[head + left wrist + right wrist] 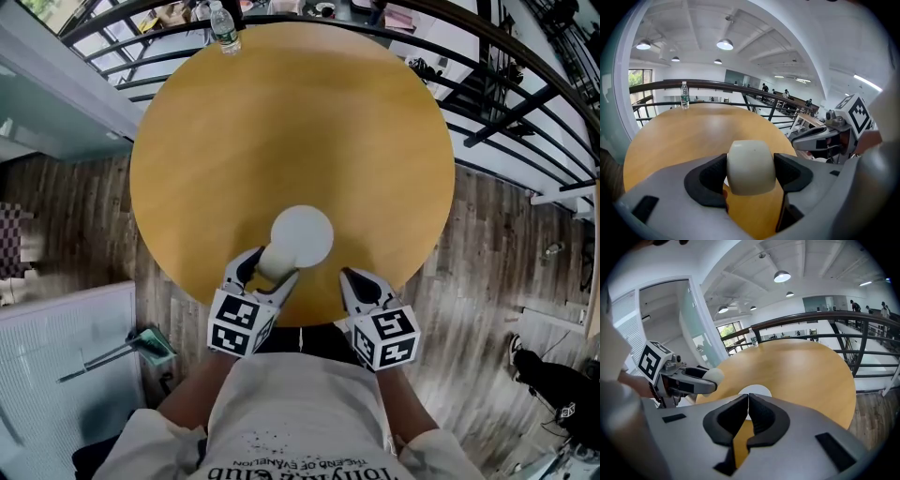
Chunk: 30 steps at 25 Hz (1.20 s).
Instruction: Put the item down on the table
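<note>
Only left gripper view shows pads (pixel 713 173) squeezing white item (pixel 751 166).

The person wears a white printed T-shirt (pixel 300 412); left gripper (pixel 268 270) and right gripper (pixel 347 277) are grey.

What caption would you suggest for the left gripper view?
Left gripper holding a cream rounded object over the wooden table.

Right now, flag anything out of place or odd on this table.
Nothing spilled, tipped or damaged. The water bottle stands upright, though right at the table's far edge. The left hand-held gripper grips a cream rounded item near a white disc.
</note>
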Motion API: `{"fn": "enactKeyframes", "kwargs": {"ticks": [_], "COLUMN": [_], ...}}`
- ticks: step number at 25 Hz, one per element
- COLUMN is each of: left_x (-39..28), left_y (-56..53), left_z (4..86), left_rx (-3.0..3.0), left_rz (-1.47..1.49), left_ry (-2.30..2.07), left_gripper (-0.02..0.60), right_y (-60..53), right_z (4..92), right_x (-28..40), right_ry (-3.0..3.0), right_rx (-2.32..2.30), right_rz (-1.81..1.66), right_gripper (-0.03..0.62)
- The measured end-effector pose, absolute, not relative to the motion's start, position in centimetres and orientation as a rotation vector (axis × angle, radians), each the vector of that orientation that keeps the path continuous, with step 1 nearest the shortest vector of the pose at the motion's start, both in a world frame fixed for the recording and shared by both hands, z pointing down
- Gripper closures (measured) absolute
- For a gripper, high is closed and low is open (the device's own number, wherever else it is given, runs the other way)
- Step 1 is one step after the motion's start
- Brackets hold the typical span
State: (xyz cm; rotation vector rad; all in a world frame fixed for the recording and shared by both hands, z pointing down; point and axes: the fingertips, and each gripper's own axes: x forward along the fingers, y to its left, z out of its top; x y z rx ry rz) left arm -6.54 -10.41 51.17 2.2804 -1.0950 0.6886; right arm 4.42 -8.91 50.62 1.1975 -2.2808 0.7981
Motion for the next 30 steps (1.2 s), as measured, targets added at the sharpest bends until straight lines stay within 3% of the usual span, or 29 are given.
{"fn": "enactKeyframes", "kwargs": {"ticks": [30], "left_x": [-3.8], "left_y": [-14.7], "left_z": [60.9], "left_rx": [2.261], "left_rz": [0.950], "left_ry": [-0.980], "left_gripper": [0.261], "right_y": [-9.5], "right_z": [55.1], "right_x": [5.2], "right_ry": [-2.204], "right_rx": [1.198], "right_rz": [0.942], "right_gripper": [0.568]}}
